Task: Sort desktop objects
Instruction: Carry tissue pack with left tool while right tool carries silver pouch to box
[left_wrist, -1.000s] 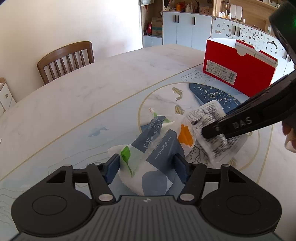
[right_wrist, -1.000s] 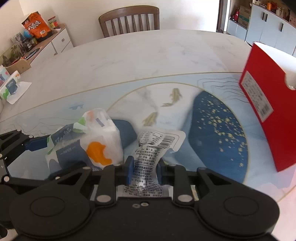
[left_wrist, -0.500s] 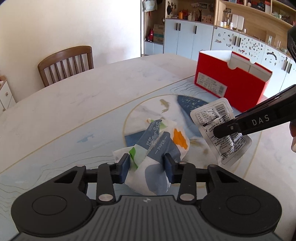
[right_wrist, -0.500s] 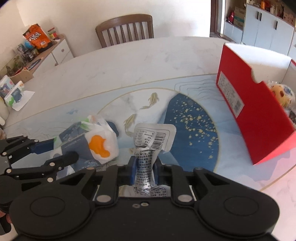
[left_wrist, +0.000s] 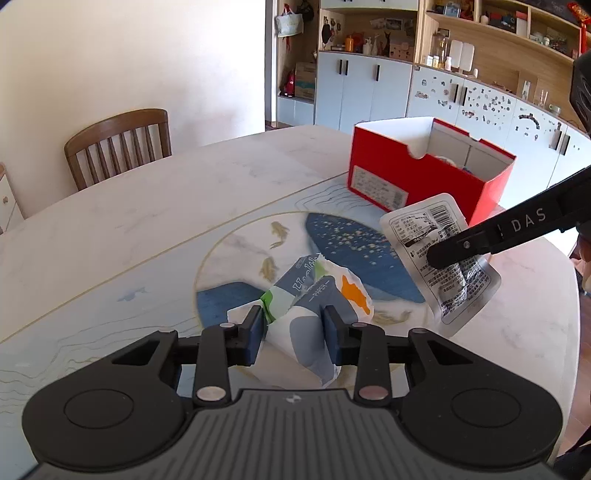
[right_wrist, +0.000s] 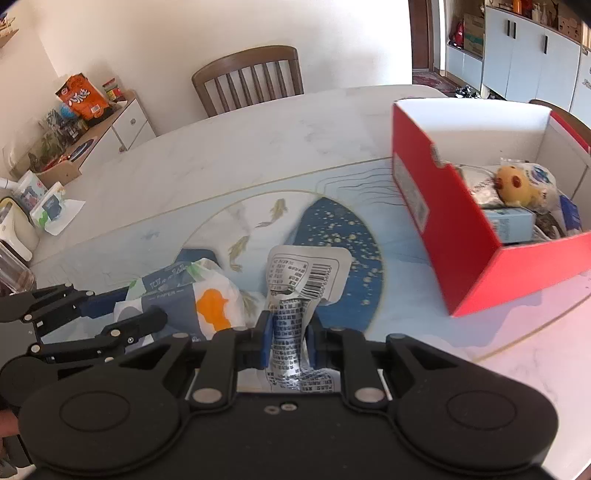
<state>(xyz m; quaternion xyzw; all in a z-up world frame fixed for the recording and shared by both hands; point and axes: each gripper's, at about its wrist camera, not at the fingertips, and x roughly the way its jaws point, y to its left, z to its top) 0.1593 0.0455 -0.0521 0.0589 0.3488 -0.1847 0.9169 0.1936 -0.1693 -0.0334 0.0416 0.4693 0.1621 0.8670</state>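
Left wrist — tissue pack (left_wrist: 314, 306) pinched inside left gripper (left_wrist: 293, 334).

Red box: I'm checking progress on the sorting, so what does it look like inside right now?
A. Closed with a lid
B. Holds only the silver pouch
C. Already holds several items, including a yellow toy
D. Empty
C: the right wrist view shows the open red box holding a yellow toy among other packets.

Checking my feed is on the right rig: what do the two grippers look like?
Both the left gripper and right gripper are matte black plastic with blue pads, silver screws, round side discs and a ribbed body. The right one's finger carries white DAS lettering.
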